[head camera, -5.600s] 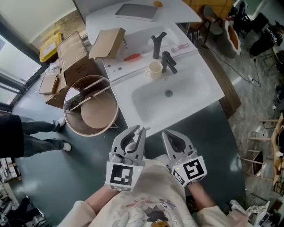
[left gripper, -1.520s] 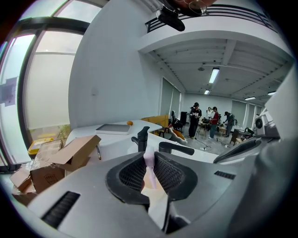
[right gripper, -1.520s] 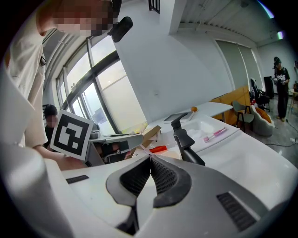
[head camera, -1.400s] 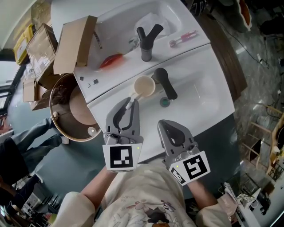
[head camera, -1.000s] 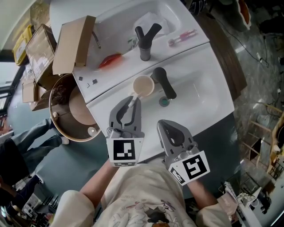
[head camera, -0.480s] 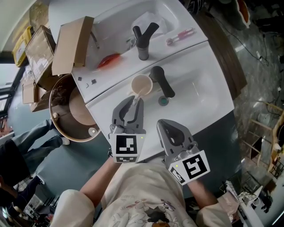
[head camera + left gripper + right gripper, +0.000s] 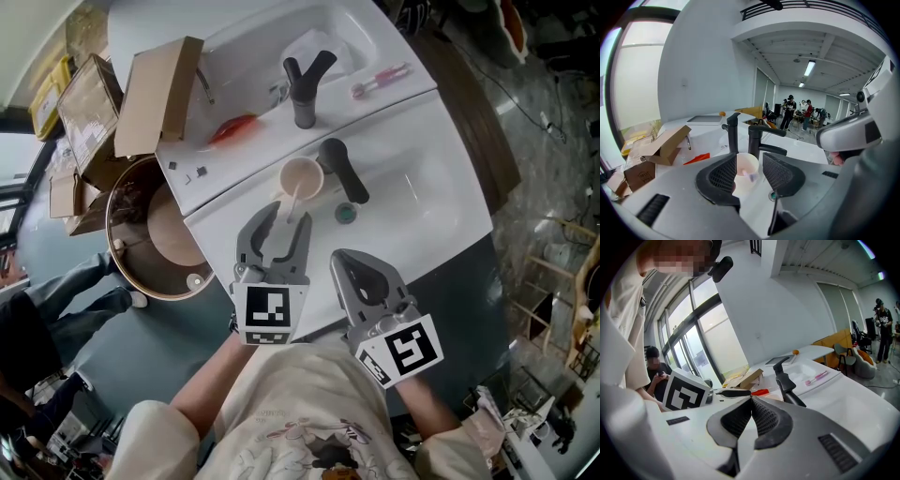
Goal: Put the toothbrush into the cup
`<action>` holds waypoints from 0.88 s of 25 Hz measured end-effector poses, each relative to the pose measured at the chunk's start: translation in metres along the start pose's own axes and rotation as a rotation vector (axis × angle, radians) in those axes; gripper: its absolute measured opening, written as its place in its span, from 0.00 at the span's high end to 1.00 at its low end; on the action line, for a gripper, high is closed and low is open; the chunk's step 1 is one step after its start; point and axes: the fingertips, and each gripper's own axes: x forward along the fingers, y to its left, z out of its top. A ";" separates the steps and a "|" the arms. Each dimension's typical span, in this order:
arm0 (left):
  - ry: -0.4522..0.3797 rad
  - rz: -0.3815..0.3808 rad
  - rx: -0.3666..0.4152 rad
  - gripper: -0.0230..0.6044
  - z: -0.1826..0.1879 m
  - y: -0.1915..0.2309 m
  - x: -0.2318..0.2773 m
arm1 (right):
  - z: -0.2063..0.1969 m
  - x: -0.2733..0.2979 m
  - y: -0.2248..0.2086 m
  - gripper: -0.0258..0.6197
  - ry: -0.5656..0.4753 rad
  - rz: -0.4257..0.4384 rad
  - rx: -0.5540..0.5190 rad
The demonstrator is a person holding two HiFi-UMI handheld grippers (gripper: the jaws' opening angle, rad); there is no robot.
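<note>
The left claw (image 7: 279, 223) hung over the front left part of the white desk with a sunk basin (image 7: 422, 187), pointing towards the desk's back edge. Its jaws had just been opening and stood wide apart, holding nothing. The white-handled toothbrush (image 7: 292, 200) leaned in the cream round cup (image 7: 311, 169), one end down inside it and the other slanting out over the near rim into the gap between the jaw tips, with neither pad pressing on it. In the left gripper view the cup filled that gap, and a pale lilac bit of the toothbrush showed at its rim. The cup stood upright on the ledge along the desk's back edge, about midway along it and just beside the black lever tap (image 7: 339, 171), whose spout reached over the basin towards the round drain (image 7: 346, 214). The right claw (image 7: 343, 262) hovered over the desk's front edge, right of the left claw, its jaws closed tip to tip and empty. On a second white desk behind the first stood a black Y-shaped tap (image 7: 305, 89), with a pink toothbrush (image 7: 380, 80) lying near its right edge and a flat red object (image 7: 234, 127) near its front edge. A brown cardboard box (image 7: 155, 89) sat at that desk's left end, and a round wooden tub (image 7: 141, 244) stood on the floor left of the desks.
</note>
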 end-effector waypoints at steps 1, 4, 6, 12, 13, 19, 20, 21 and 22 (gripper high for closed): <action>-0.005 0.003 -0.001 0.68 0.001 0.001 -0.003 | 0.000 0.000 0.001 0.94 -0.002 0.000 0.000; -0.028 0.010 -0.001 0.68 0.007 0.002 -0.015 | 0.001 -0.003 0.001 0.94 -0.008 -0.003 0.001; -0.044 0.010 0.002 0.68 0.011 0.002 -0.024 | 0.002 -0.006 0.003 0.94 -0.014 -0.004 -0.005; -0.063 -0.003 0.009 0.69 0.013 -0.005 -0.049 | 0.004 -0.013 0.015 0.94 -0.028 -0.004 -0.024; -0.071 -0.002 0.009 0.73 0.015 -0.006 -0.053 | 0.005 -0.015 0.015 0.94 -0.032 -0.006 -0.027; -0.072 -0.019 0.015 0.92 0.015 -0.017 -0.080 | 0.008 -0.029 0.019 0.94 -0.056 -0.026 -0.040; -0.060 -0.030 0.017 0.93 0.014 -0.019 -0.084 | 0.008 -0.031 0.020 0.94 -0.059 -0.029 -0.044; -0.056 -0.040 0.018 0.93 0.014 -0.022 -0.088 | 0.008 -0.034 0.022 0.94 -0.062 -0.032 -0.048; -0.056 -0.050 0.018 0.94 0.014 -0.026 -0.094 | 0.008 -0.038 0.025 0.94 -0.064 -0.034 -0.051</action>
